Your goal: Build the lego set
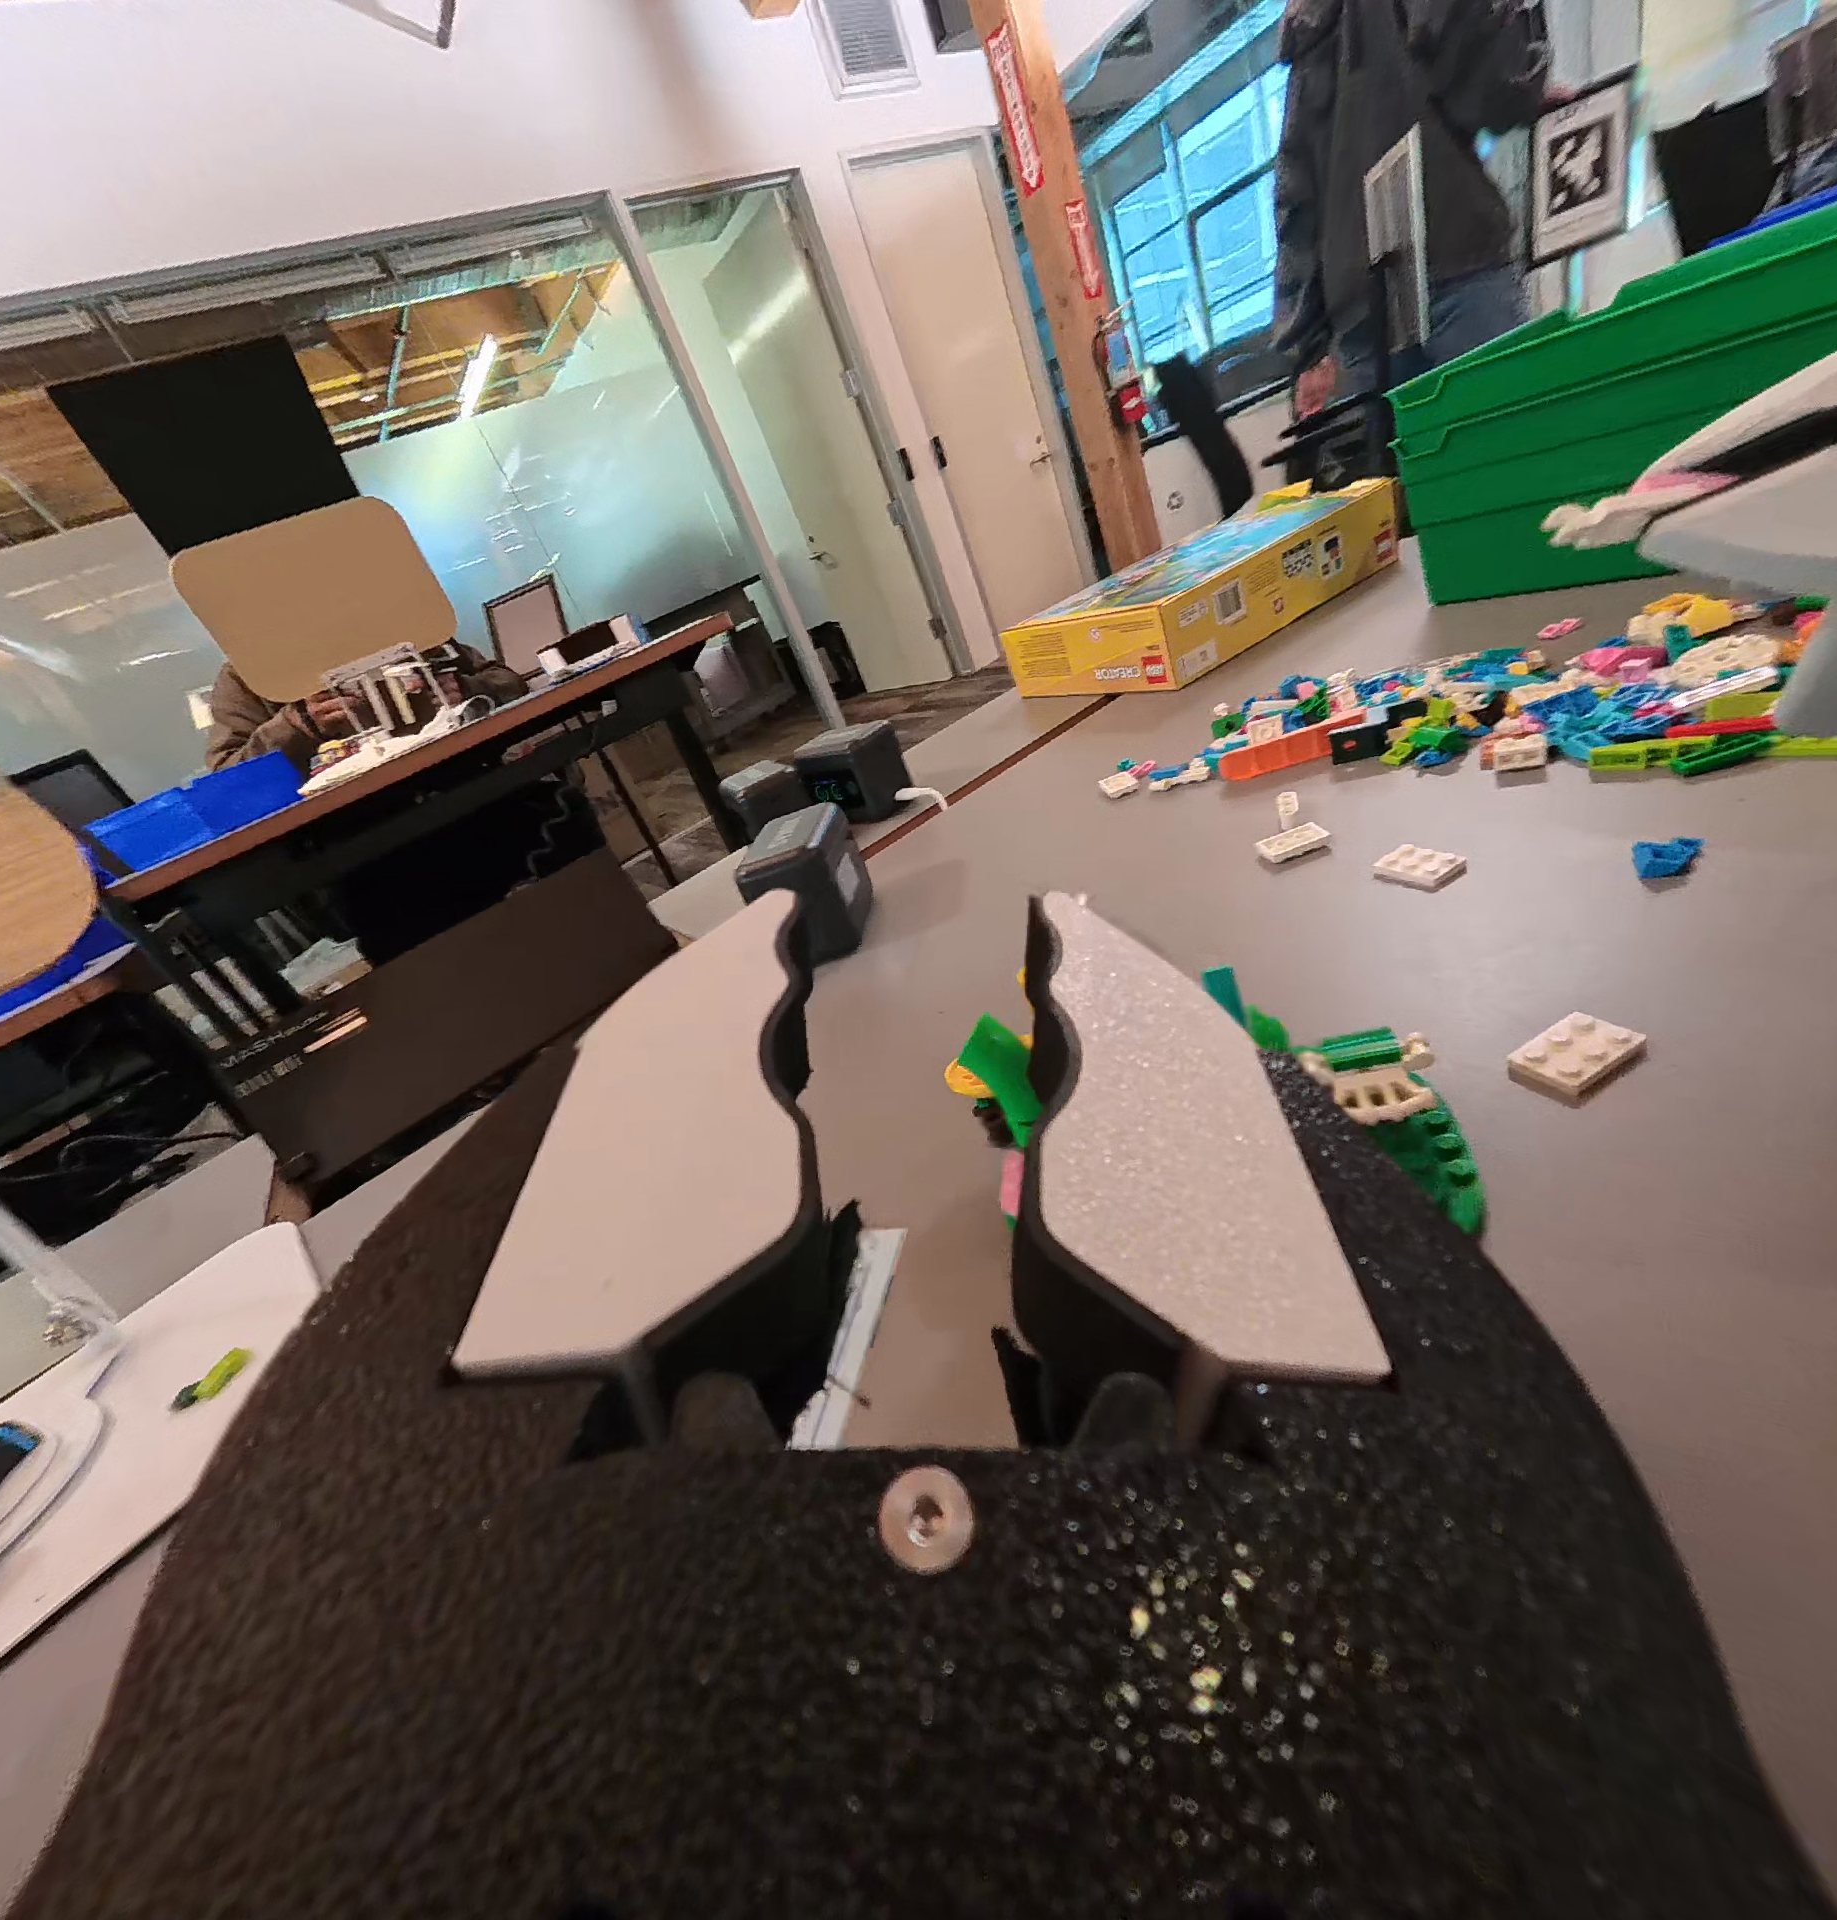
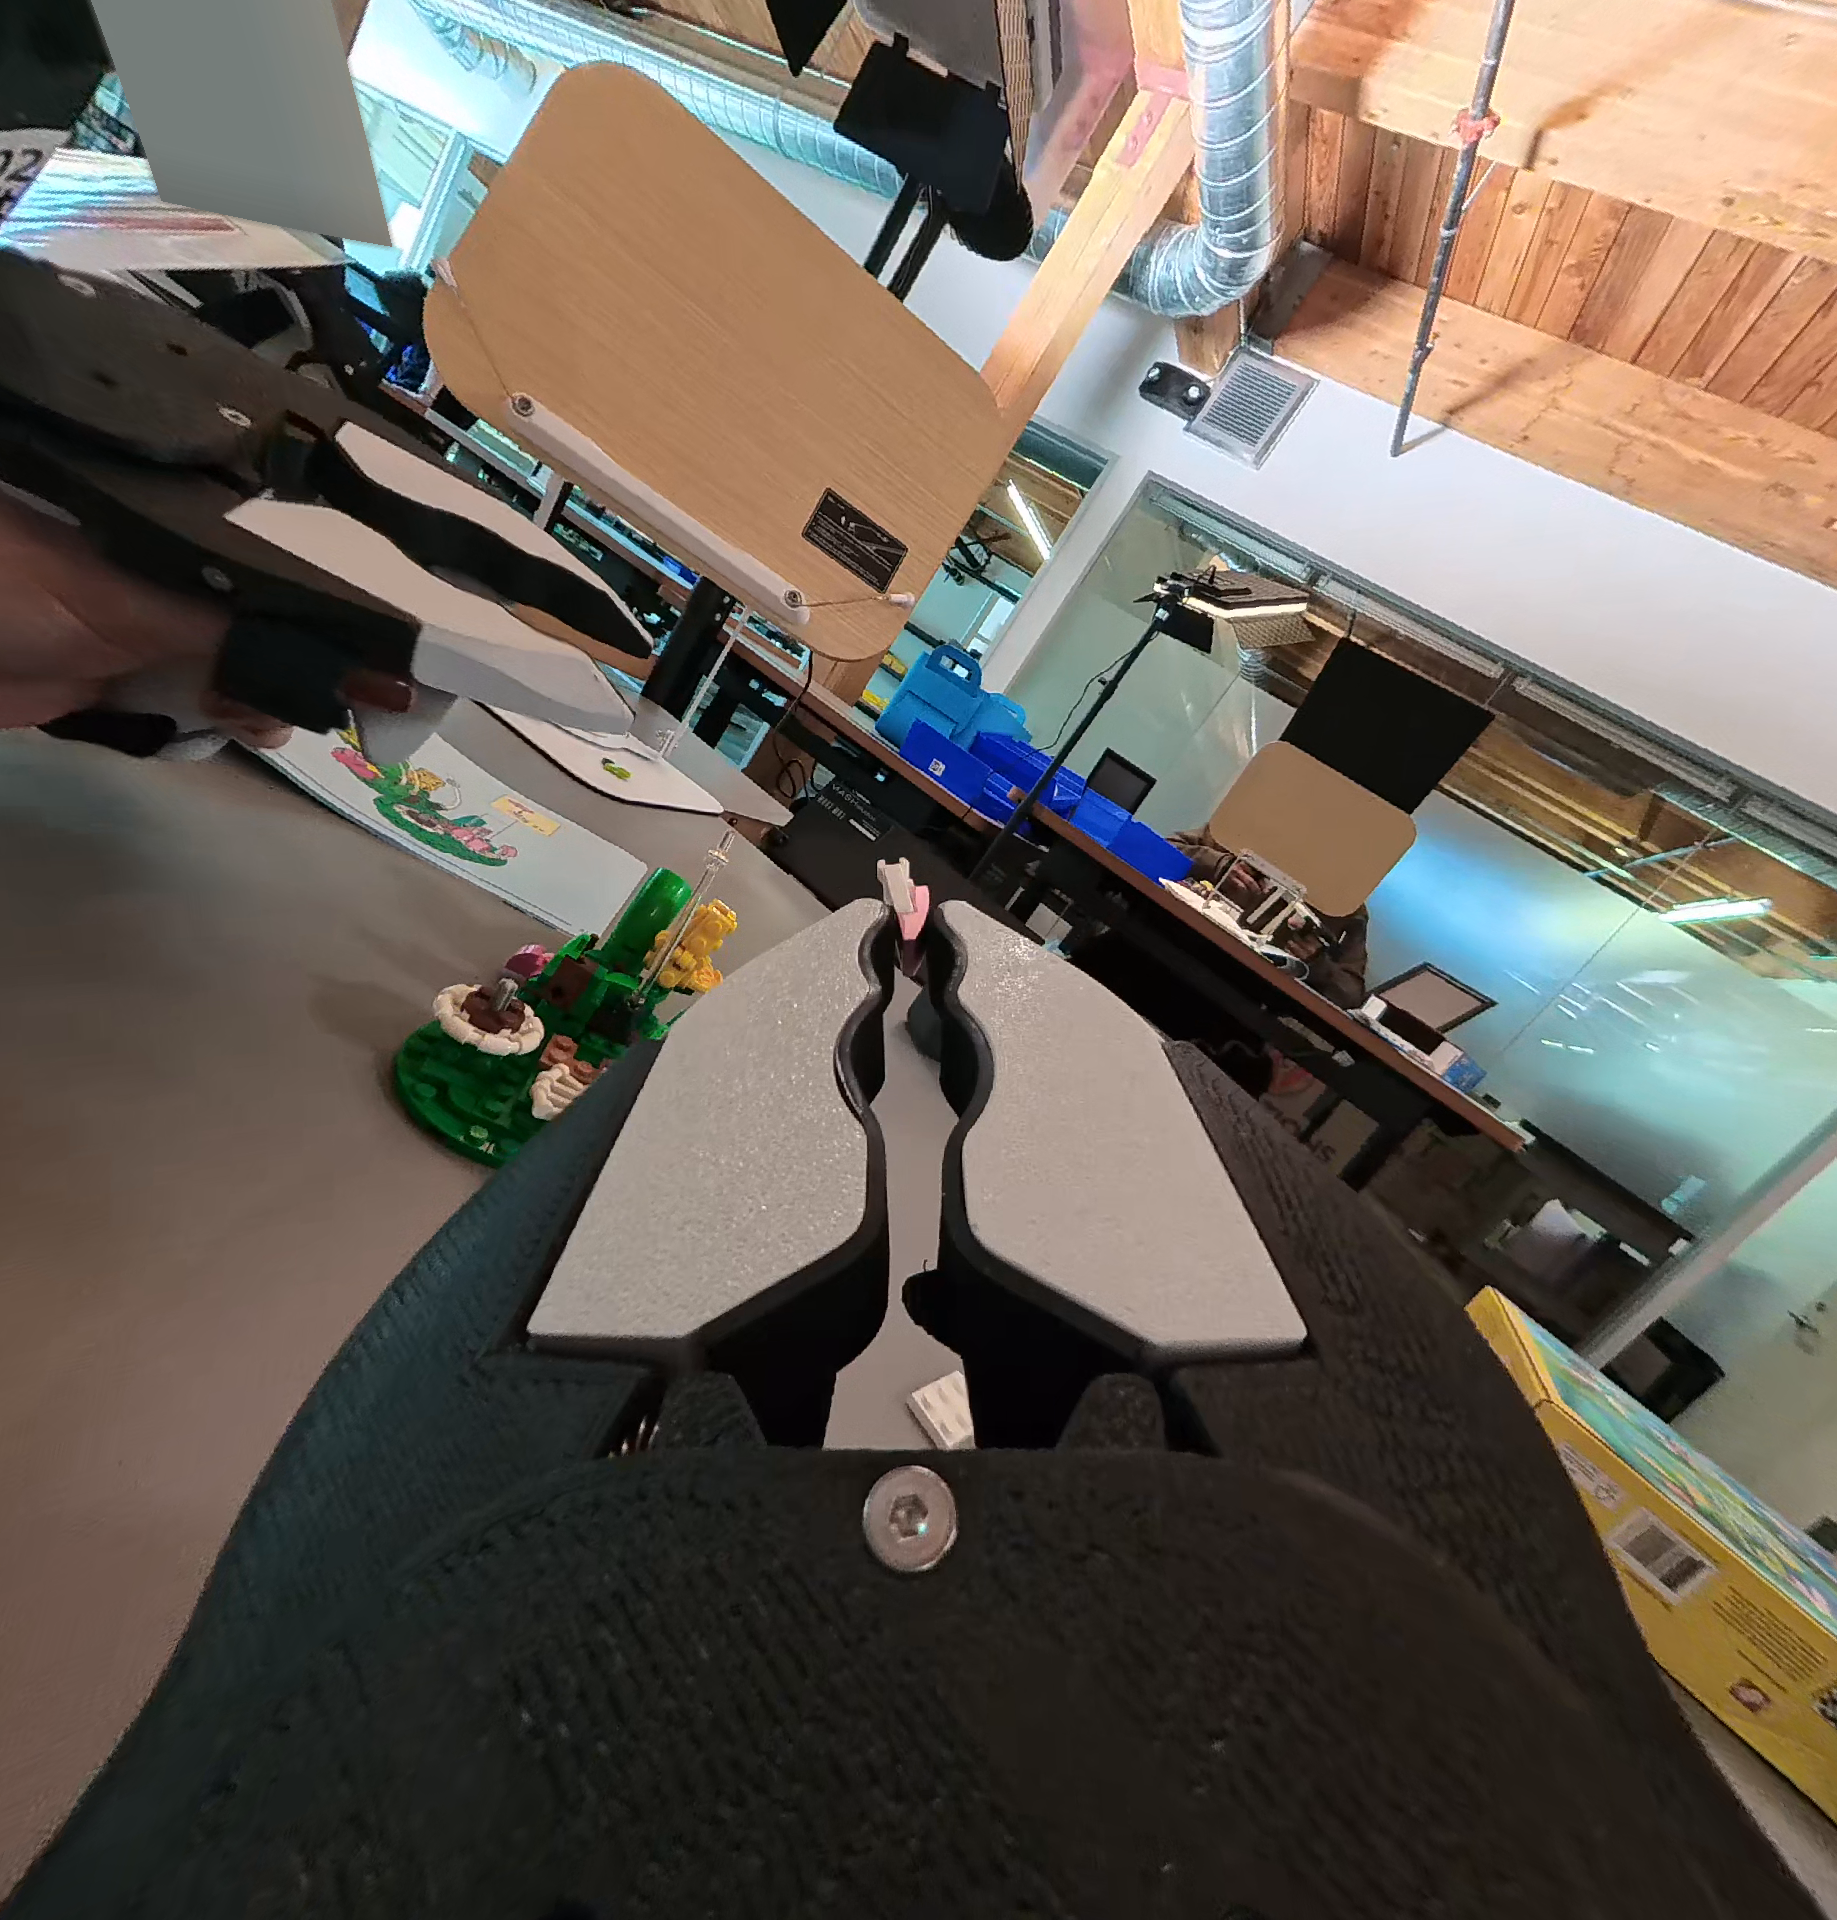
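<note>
A lego garden build [image 2: 498, 1039] on a round green base stands on the grey table [image 2: 166, 1143], with a green stem, yellow flowers and white rings. In the left wrist view it sits low under my right finger [image 1: 1433, 1164], mostly hidden. My left gripper [image 1: 914, 925] is open and empty, hovering just over the build; it also shows in the right wrist view [image 2: 639, 681] at upper left. My right gripper [image 2: 912, 920] is shut on a small pink and white piece [image 2: 906, 899], held in the air to the right of the build. It shows in the left wrist view [image 1: 1724, 499] at the far right.
A pile of loose bricks [image 1: 1516, 707] lies at the back right, with white plates [image 1: 1576, 1051] and a blue piece [image 1: 1662, 858] nearer. A yellow box [image 1: 1205, 613] and stacked green bins [image 1: 1620, 416] stand behind. An instruction booklet [image 2: 446, 821] lies beyond the build. A person [image 1: 1413, 156] stands at the back. Tip to tip, the grippers are about 15 cm apart.
</note>
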`<action>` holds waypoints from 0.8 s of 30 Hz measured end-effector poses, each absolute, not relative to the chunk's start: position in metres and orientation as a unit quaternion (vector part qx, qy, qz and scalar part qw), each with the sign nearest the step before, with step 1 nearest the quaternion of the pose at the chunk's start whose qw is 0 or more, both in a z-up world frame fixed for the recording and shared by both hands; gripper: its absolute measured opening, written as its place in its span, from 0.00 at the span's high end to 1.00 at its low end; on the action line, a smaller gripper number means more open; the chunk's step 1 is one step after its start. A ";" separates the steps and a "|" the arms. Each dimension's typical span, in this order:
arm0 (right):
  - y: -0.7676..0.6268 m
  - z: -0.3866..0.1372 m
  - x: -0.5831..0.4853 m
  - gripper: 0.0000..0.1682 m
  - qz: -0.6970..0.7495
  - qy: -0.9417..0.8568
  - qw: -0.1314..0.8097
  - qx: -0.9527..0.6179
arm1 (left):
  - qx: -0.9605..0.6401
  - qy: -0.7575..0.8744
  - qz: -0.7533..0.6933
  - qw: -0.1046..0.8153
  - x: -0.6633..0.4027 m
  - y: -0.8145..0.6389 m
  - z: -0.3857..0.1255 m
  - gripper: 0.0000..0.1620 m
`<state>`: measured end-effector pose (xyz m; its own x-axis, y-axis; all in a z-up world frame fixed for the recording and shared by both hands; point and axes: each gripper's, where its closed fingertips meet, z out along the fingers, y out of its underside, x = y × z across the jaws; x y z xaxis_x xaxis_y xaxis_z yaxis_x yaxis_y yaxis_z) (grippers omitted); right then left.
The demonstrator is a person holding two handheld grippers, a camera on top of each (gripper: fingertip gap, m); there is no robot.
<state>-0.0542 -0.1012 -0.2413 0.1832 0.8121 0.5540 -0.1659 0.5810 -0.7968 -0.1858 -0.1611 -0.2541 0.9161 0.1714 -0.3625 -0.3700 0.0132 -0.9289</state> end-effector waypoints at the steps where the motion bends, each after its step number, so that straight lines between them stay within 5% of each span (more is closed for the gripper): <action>1: -0.101 -0.241 -0.054 0.98 0.345 -0.538 0.708 -0.300 | -0.679 0.070 0.203 0.702 -0.189 -0.161 -0.255 0.76; 24: -0.104 -0.247 -0.056 0.97 0.332 -0.555 0.705 -0.289 | -0.689 0.062 0.175 0.700 -0.191 -0.160 -0.261 0.81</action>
<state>-0.0560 -0.1044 -0.2470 0.1622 0.7903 0.5909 -0.1473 0.6115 -0.7774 -0.1909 -0.1598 -0.2606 0.9307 0.1597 -0.3292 -0.3317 -0.0113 -0.9433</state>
